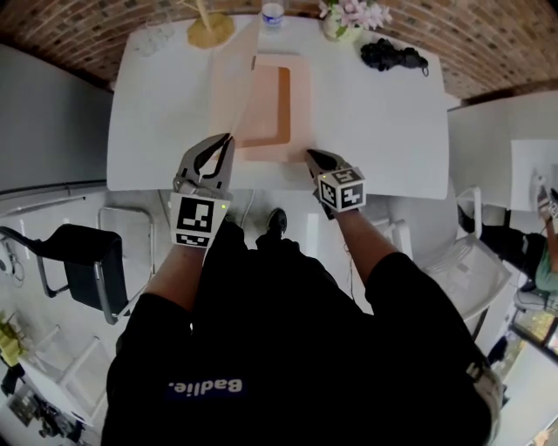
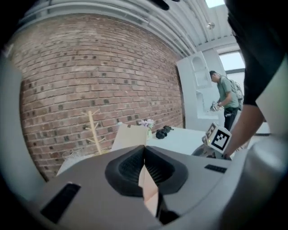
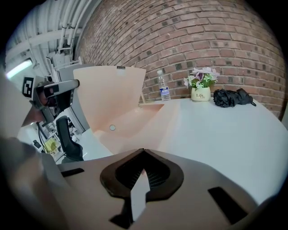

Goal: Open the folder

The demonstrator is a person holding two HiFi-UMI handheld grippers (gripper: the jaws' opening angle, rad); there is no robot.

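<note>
A peach folder (image 1: 281,104) lies on the white table (image 1: 384,122) with its front cover (image 1: 232,87) raised off the base on the left side. My left gripper (image 1: 221,145) is shut on the near edge of that cover; in the left gripper view the cover (image 2: 129,137) rises from the shut jaws (image 2: 145,149). My right gripper (image 1: 312,157) sits at the folder's near right corner, shut on the back cover's edge. In the right gripper view the lifted cover (image 3: 110,92) stands at the left above the inner page (image 3: 144,121), beyond the shut jaws (image 3: 143,152).
At the table's far edge stand a water bottle (image 1: 273,13), a flower pot (image 1: 349,17), a wooden stand (image 1: 209,30) and a black bundle (image 1: 394,57). A black chair (image 1: 87,261) is on the floor to the left. A person (image 2: 227,96) stands far off.
</note>
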